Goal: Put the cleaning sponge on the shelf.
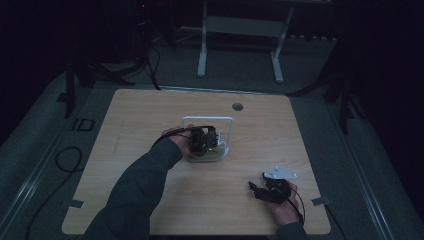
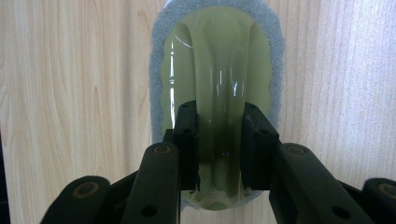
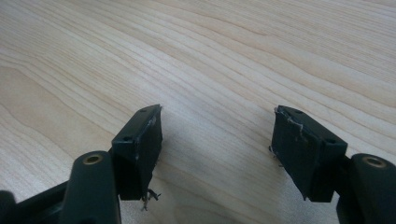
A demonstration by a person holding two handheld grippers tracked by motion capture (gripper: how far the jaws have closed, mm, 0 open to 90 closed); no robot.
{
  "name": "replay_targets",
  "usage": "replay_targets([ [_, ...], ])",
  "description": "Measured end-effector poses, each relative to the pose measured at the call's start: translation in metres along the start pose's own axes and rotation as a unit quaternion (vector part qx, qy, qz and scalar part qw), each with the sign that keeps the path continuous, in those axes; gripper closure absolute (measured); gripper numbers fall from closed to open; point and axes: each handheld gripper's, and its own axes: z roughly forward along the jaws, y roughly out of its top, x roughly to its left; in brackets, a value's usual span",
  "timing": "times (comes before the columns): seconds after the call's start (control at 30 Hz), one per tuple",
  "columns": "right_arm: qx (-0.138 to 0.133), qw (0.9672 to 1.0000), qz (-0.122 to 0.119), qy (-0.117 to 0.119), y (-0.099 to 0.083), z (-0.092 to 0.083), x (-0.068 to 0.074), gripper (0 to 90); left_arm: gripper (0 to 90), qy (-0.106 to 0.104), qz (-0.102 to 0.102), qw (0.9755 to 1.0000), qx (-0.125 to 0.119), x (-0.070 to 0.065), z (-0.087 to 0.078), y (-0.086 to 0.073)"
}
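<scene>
A pale green glossy scrubber (image 2: 219, 60) with a raised ridge along its back and a grey sponge rim (image 2: 156, 70) lies flat on the wooden table. My left gripper (image 2: 219, 116) points down on it, and its pads (image 2: 187, 135) press both sides of the ridge. From above, the left gripper (image 1: 210, 139) sits at the table's middle, over the greenish scrubber (image 1: 216, 153) and inside a white rectangular loop (image 1: 207, 119). My right gripper (image 3: 219, 121) hovers just above bare wood with its jaws wide apart and nothing between them. It (image 1: 256, 190) is at the front right.
The wooden table (image 1: 140, 125) has a round cable hole (image 1: 237, 106) near its far edge. A white stand (image 1: 240, 25) is on the floor beyond the table. Cables (image 1: 65, 160) lie on the floor at the left. The room around is dark.
</scene>
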Motion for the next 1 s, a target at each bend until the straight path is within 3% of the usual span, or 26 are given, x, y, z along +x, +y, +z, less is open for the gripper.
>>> replay_targets([
  [1.0,0.0,1.0,0.0,0.0,-0.0001,-0.0002,0.0003,32.7,71.2,0.036,-0.002,0.9993,0.004,0.0023,0.0103,0.006],
])
